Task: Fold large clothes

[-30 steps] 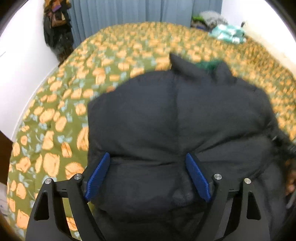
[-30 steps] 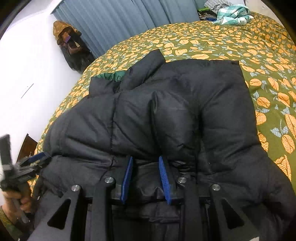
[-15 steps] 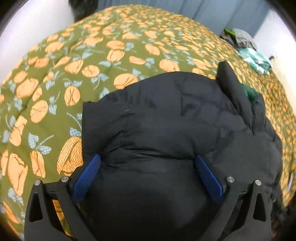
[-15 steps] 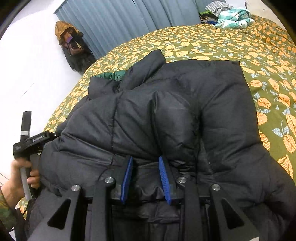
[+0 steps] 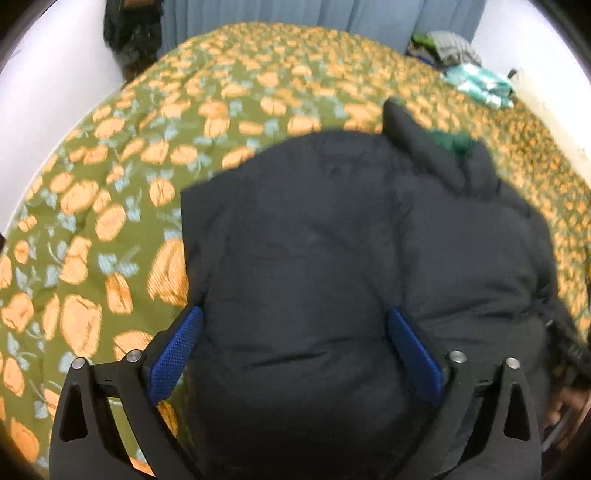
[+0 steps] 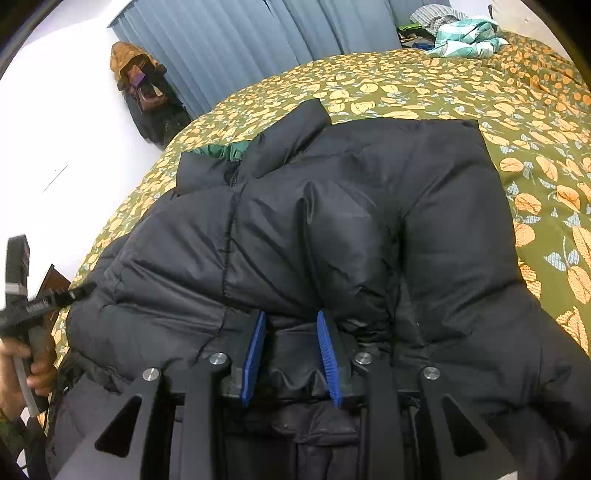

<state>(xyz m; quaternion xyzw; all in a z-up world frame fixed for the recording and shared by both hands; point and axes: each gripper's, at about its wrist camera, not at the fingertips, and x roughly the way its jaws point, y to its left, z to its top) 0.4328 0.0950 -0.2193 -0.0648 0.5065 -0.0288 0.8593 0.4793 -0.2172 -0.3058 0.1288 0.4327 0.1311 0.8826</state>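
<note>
— On the floral bed [image 6: 424,85]: black puffer jacket [image 6: 332,221] lies half-folded; right gripper [image 6: 290,354] pinches its hem
— Left gripper [image 5: 293,350], jaws spread wide, grips nothing; slick padding could spring open

A floral olive bedspread [image 6: 424,85] carries the black puffer jacket [image 6: 351,221] and crumpled clothes [image 6: 461,35].

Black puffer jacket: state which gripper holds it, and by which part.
The right gripper pinches a fold of the black puffer jacket at its near edge. The left gripper is spread wide around a puffy bulge, not clamped.
</note>
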